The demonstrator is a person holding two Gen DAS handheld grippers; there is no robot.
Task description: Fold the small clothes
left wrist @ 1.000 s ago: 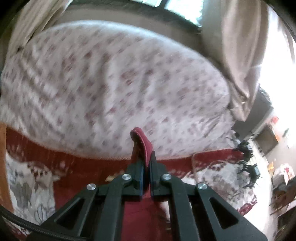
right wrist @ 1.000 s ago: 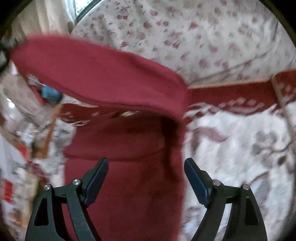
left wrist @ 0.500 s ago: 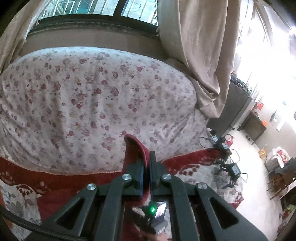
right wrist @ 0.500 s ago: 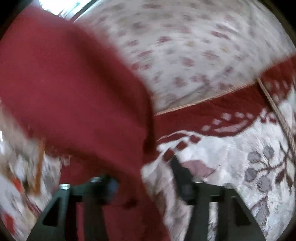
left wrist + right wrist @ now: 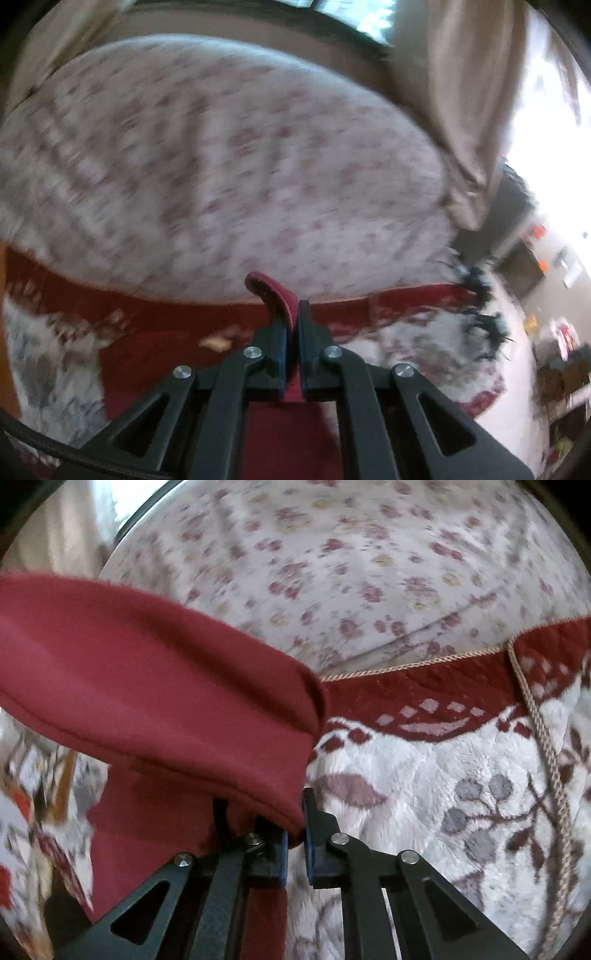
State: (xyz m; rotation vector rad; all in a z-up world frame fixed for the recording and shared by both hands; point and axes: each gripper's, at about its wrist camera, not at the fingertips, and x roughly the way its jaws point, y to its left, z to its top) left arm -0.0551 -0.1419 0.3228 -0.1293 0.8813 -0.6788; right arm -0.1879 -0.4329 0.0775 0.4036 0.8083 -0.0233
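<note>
Red garment (image 5: 159, 686): one, soft fleece with stitched hem, lifted over the plush red-and-white blanket (image 5: 424, 812) | left gripper (image 5: 291, 325): jaws pinching its edge, as before | right gripper (image 5: 295, 834): jaws have just been closing, now clamped on the near corner | floral sheet (image 5: 351, 572) beyond

Ahead of your right gripper (image 5: 294, 812), the red garment (image 5: 155, 686) drapes across the left side and blocks passage there; to its right the patterned blanket (image 5: 424, 794) lies open, crossed only by a cord (image 5: 535, 716). Ahead of your left gripper (image 5: 291, 317), the floral cover (image 5: 221, 166) lies bare, with a curtain (image 5: 461, 92) hanging far right.
</note>
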